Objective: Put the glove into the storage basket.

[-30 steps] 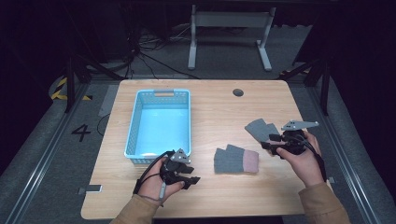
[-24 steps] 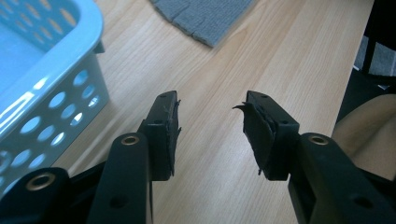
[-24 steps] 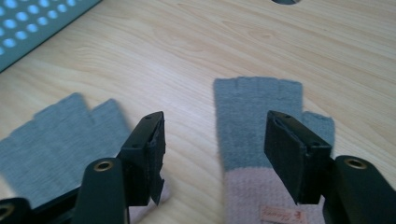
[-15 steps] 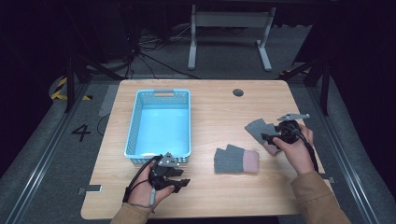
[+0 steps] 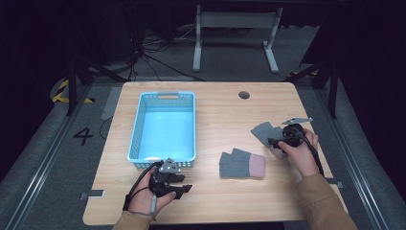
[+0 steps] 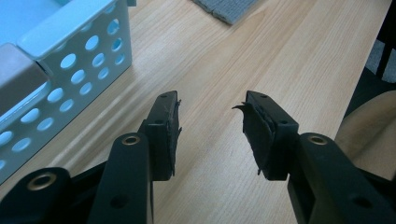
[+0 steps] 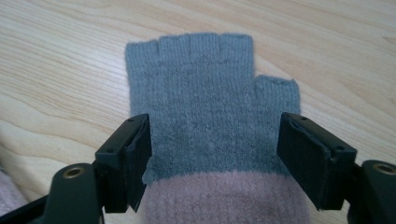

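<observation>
The right gripper [image 7: 215,154], jaws just opened wide, straddles a grey glove [image 7: 205,112]; the left gripper [image 6: 210,126] hangs half-open, empty, beside the basket [image 6: 70,56].

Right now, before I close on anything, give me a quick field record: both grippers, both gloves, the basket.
right gripper: open, jaws have just been opening; they straddle the right glove, pads not pressing
right glove: grey fingerless, pink cuff, flat on the table, cuff toward the gripper
other glove: flat near the table's middle, untouched
left gripper: open, nothing between the jaws, over bare wood beside the basket's corner
basket: light blue, nothing visible inside
table: light wood
</observation>
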Available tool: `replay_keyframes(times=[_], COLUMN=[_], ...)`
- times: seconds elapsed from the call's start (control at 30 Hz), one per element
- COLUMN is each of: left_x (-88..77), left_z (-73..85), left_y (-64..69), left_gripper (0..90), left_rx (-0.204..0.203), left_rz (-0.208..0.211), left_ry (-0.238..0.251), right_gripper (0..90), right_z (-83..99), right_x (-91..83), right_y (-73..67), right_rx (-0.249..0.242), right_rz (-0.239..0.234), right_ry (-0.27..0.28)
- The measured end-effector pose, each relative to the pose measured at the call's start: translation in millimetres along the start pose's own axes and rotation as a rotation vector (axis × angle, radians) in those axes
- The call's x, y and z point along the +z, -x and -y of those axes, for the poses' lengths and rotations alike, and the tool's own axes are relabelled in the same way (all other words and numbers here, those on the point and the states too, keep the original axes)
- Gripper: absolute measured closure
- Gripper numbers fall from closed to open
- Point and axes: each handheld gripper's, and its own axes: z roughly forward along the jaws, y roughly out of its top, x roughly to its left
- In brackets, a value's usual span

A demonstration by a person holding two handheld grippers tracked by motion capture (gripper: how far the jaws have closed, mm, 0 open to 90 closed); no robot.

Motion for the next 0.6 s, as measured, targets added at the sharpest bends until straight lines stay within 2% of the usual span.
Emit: replay_keyframes(times=[0.13, 0.27, 0.47, 0.6], left_x=[0.5, 1.0, 1.8, 1.8], left_z=[-0.4, -0.5, -1.0, -0.9], left_y=[-0.1, 0.1, 0.8, 0.3], left_gripper=[56.3, 56.4, 56.9, 56.4], left_rx=[0.005, 0.005, 0.002, 0.0], left_rz=[0.001, -0.003, -0.002, -0.005], left_ry=[-0.004, -0.001, -0.009, -0.011], right_gripper=[25.8, 25.1, 25.1, 26.4], right_z=[2.8, 4.3, 8.4, 6.8], right_x=[3.2, 5.3, 6.5, 6.0], right_y=[0.6, 1.4, 0.9, -0.5], right_rx=[0.004, 0.002, 0.032, 0.038], right_rz=[0.017, 0.024, 0.026, 0.033], right_ry=[-0.022, -0.021, -0.006, -0.031])
